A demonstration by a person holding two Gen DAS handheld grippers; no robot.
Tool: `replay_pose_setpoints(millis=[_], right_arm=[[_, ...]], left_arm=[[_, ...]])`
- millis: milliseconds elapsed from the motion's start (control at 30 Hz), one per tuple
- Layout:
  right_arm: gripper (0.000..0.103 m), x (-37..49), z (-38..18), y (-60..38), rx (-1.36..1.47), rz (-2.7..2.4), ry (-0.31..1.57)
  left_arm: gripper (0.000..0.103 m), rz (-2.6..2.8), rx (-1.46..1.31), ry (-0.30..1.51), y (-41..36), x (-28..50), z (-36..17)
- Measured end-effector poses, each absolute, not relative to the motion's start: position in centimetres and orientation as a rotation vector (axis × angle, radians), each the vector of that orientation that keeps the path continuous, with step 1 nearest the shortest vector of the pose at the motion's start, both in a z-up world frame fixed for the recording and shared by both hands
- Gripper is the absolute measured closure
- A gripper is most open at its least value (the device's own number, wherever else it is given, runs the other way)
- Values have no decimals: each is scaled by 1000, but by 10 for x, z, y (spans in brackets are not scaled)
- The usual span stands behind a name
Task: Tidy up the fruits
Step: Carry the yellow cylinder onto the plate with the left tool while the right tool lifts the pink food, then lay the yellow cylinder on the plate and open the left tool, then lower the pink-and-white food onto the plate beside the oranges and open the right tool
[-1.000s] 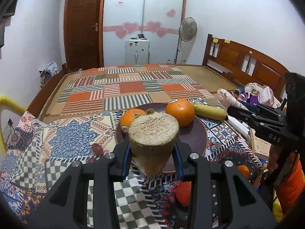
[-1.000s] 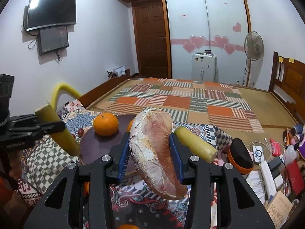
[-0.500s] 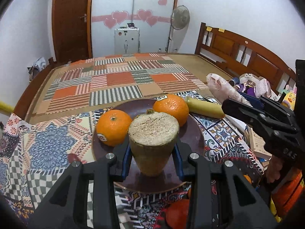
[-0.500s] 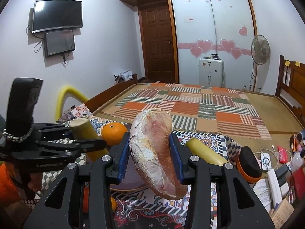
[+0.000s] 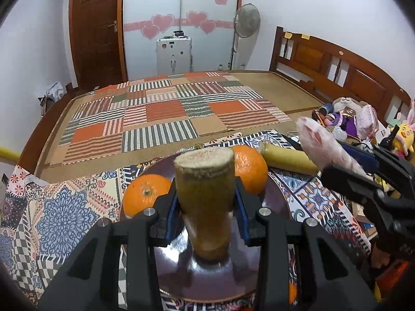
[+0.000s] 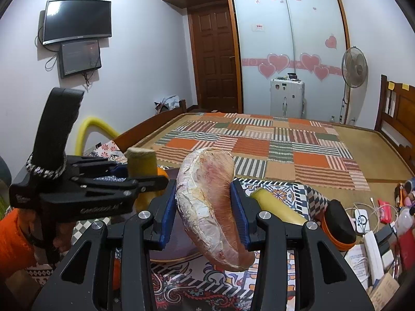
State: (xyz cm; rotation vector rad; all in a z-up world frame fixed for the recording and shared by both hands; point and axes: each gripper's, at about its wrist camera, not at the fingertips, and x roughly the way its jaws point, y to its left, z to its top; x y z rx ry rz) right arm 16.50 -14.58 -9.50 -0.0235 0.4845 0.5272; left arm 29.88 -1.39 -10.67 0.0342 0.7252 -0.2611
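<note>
My left gripper is shut on a yellow-green cut stalk piece, held upright with its lower end at the dark round plate. Two oranges sit on the plate's far side. A second yellow stalk piece lies just beyond the plate's right rim. My right gripper is shut on a pinkish plastic-wrapped fruit, held in the air right of the plate; it also shows in the left wrist view. The left gripper shows at the left of the right wrist view.
A patterned cloth covers the table under the plate. A bed with a striped patchwork mat lies beyond. Toys and clutter crowd the right side. An orange-and-black case and cables lie at the right.
My left gripper has moved forward and down over the plate with the stalk piece. The right gripper with the wrapped fruit has come closer to the plate.
</note>
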Motion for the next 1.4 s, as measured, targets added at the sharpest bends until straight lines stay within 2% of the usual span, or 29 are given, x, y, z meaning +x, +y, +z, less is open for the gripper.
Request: replay_pose_setpoints(millis=[433, 500, 567, 600, 1133, 1400], right_arm=[[66, 167, -96, -145, -22, 530, 492], [66, 167, -97, -145, -21, 532, 493], [66, 168, -97, -145, -24, 532, 495], [66, 168, -97, -145, -25, 533, 496], [66, 176, -97, -124, -82, 582, 522], [66, 182, -106, -92, -200, 654, 557]], left_arm=[[62, -216, 53, 748, -14, 314, -112], [58, -209, 56, 755, -13, 315, -113], [46, -213, 53, 764, -12, 314, -116], [44, -216, 46, 771, -11, 314, -117], [44, -152, 65, 649, 25, 262, -89], [44, -99, 51, 662, 58, 243, -96]])
